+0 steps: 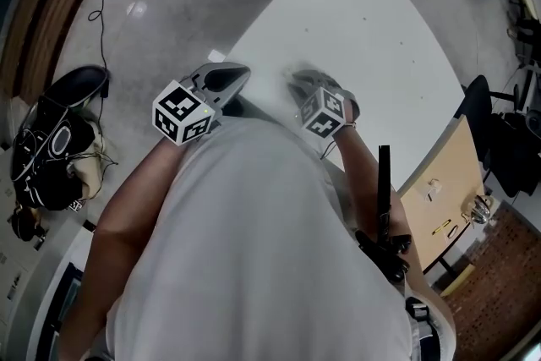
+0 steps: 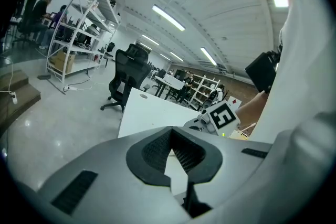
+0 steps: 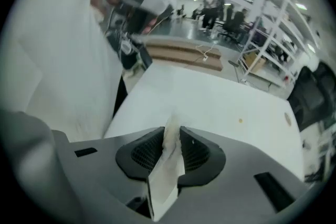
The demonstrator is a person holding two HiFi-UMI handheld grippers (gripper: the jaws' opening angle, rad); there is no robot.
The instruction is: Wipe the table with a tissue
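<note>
My right gripper (image 3: 171, 136) pinches the tissue (image 3: 167, 170) between its jaws, over the white table (image 3: 220, 97) near its close edge. My left gripper (image 2: 171, 134) hovers beside it, jaws together, empty.

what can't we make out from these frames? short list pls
1. Whether the tissue touches the table: right gripper view, white on white beyond the jaws.
2. The tissue in the head view: hidden under the right gripper, which is itself motion-blurred.
3. The table's near part: head view, covered by the person's torso.
4. What the speck on the table is: right gripper view, too small.
</note>
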